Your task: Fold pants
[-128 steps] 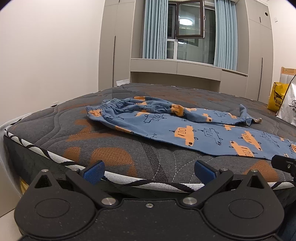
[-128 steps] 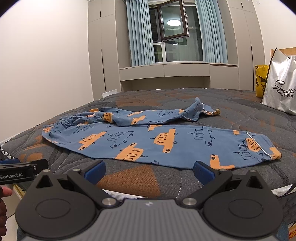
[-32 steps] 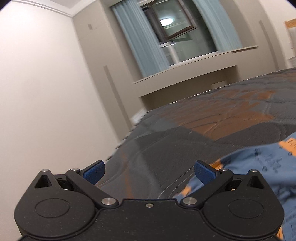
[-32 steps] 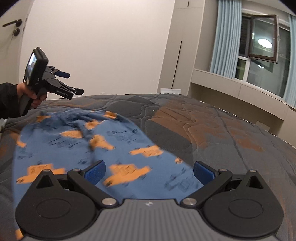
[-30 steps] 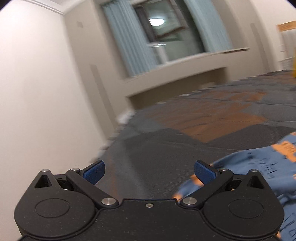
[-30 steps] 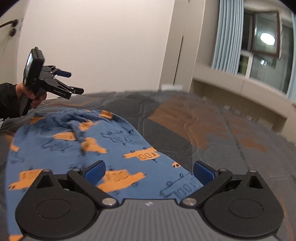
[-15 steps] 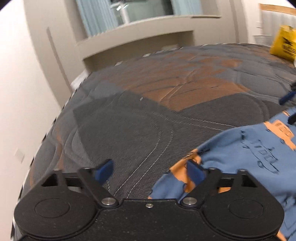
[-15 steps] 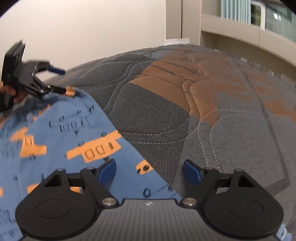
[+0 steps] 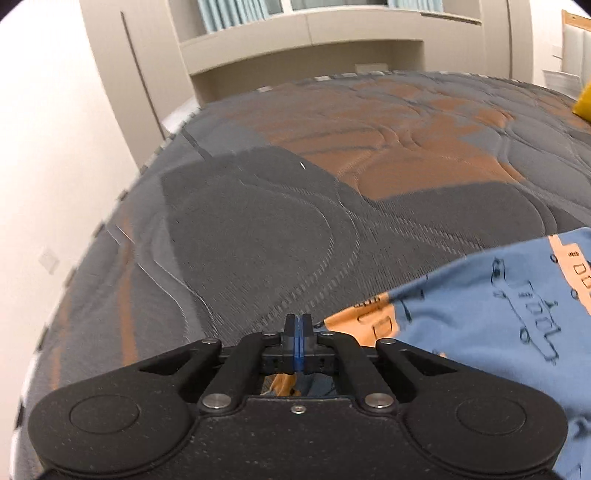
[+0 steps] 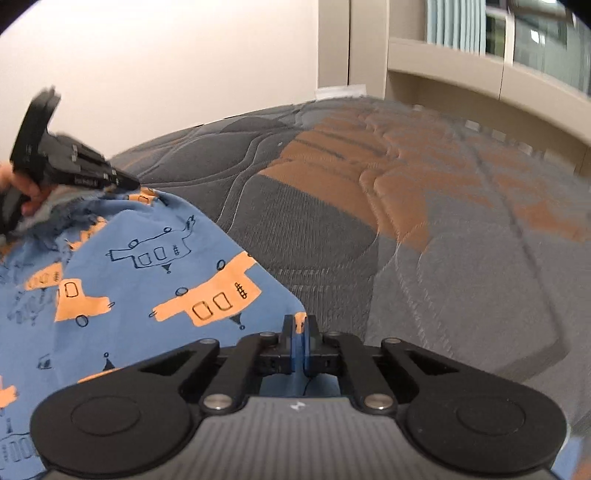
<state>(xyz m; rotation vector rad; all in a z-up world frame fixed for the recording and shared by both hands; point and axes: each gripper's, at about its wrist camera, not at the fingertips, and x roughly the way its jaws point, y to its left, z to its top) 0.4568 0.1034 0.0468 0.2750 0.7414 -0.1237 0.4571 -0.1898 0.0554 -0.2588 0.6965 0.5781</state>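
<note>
The blue pants with orange car prints lie on the grey and orange mattress. My right gripper is shut on the far edge of the pants. My left gripper is shut on the pants at an orange-printed corner. In the right wrist view the left gripper shows at the far left, pinching the same edge of the fabric. The cloth stretches between the two grippers.
The mattress edge runs along a white wall on the left. Beige cabinets and a window ledge stand behind the bed. A yellow bag shows at the far right.
Both grippers have dropped toward the pants and closed from open onto the far edge of the fabric.
</note>
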